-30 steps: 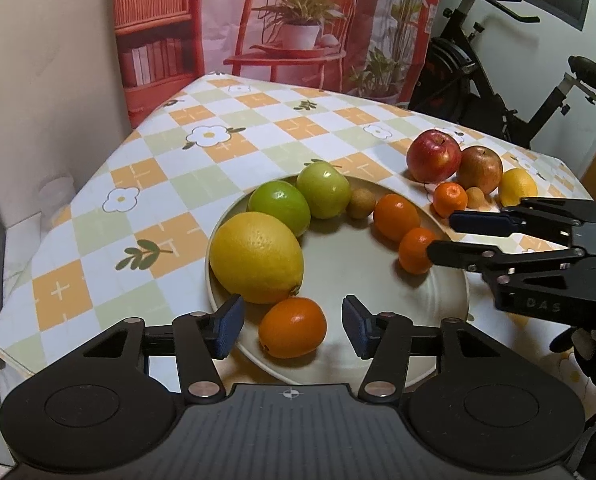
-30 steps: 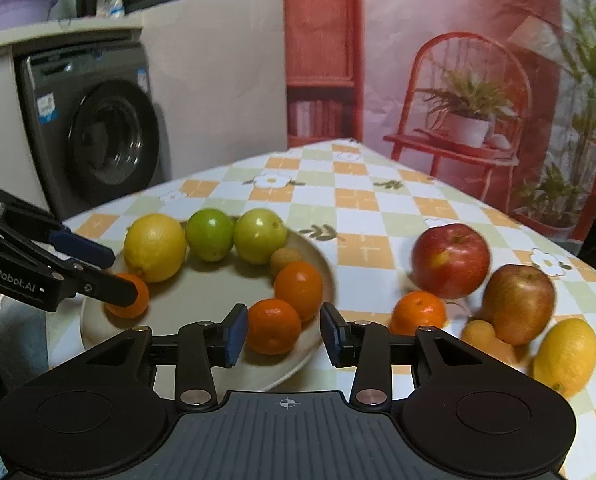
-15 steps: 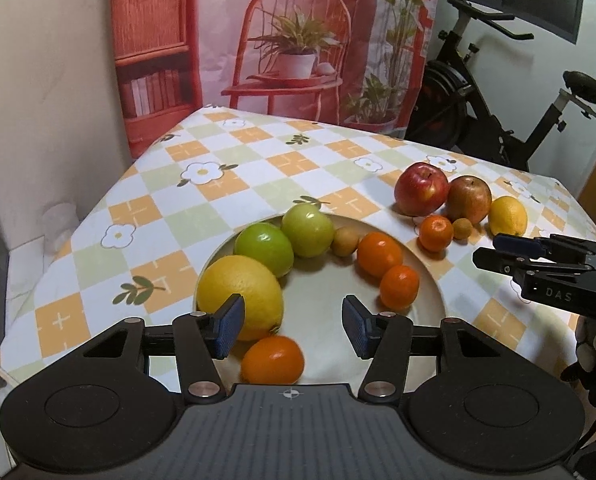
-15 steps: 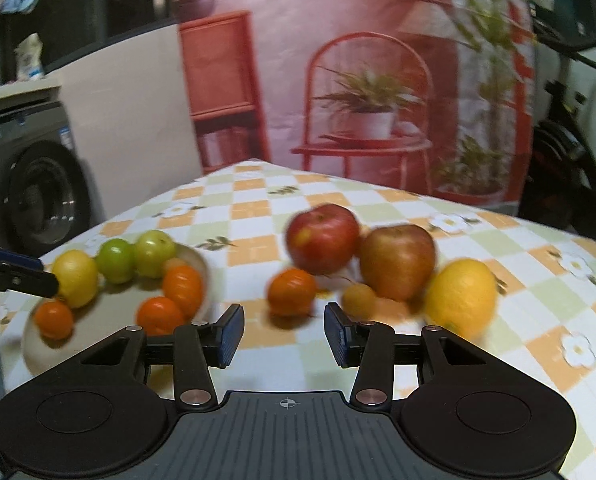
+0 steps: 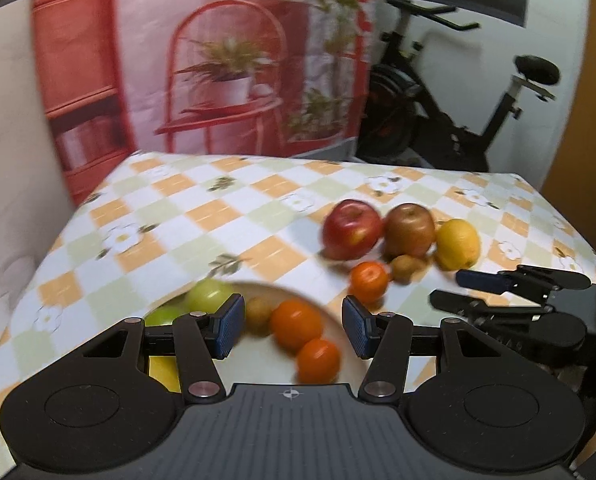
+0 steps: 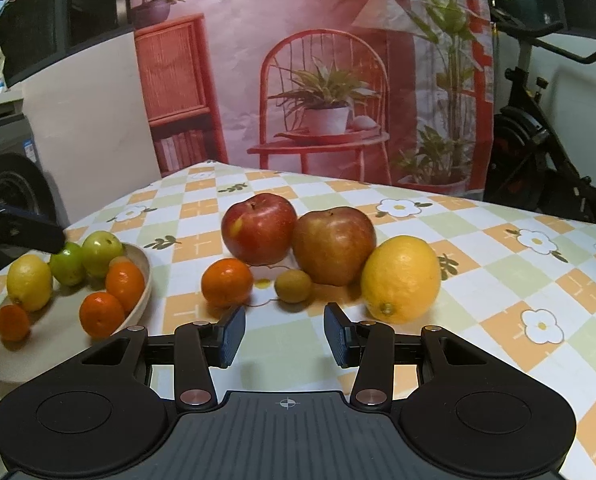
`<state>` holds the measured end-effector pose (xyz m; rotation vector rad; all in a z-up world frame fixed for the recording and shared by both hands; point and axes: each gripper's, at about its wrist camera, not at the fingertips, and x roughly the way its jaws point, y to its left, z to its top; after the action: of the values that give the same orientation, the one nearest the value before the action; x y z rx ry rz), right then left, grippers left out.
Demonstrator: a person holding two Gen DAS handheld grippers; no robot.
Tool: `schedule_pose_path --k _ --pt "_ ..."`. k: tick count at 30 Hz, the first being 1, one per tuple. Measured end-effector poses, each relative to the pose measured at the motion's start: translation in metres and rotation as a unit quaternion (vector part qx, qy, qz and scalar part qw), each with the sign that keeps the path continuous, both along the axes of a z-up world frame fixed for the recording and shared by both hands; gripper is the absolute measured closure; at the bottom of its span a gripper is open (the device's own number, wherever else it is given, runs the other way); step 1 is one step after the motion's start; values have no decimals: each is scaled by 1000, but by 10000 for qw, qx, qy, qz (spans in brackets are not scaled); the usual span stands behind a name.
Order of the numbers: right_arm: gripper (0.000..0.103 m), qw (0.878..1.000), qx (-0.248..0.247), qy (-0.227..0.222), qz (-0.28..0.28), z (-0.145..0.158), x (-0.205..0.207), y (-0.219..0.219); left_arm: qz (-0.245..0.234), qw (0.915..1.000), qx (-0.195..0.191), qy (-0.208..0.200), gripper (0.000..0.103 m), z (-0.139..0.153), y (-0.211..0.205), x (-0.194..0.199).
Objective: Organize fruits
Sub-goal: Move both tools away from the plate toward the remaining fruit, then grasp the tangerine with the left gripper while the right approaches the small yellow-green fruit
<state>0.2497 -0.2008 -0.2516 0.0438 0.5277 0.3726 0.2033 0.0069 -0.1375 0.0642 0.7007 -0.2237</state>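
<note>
Your right claw is hovering empty with its jaws apart, just short of the small kiwi lying between the tangerine and lemon on the bench.

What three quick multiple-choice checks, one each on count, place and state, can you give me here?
1. Fruits lying off the plate: A three; B five; C eight.
2. The red apple sits: A on the plate; B on the tablecloth beside the brownish apple; C in a claw.
3. The right claw is: A open, empty; B shut on a fruit; C shut on the plate.
Key: B, five lie on the cloth; B, the apples sit side by side; A, nothing is between its pads.
</note>
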Motion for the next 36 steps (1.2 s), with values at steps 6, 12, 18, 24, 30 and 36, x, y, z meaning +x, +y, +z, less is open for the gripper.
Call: schedule_pose_path --k 6,12,18,24,30,36 --pt "62 9999 70 41 -111 -4 0 -11 -432 9989 -29 172 46 -11 -30 31" --pt "62 9997 187 88 -105 -7 0 -14 -658 9971 -94 360 46 -27 -52 57" --pt "62 9995 281 97 -76 -9 0 -17 -702 9955 -56 639 46 -43 -63 76" --pt "62 9993 350 134 -32 -9 2 -18 -665 9939 -90 880 47 -51 -66 89" --pt "62 9987 460 195 -29 -10 5 -22 -667 9932 -5 953 62 -58 -68 94" --pt "63 9990 406 167 -10 -10 3 -20 -706 9943 14 798 63 -51 -66 82"
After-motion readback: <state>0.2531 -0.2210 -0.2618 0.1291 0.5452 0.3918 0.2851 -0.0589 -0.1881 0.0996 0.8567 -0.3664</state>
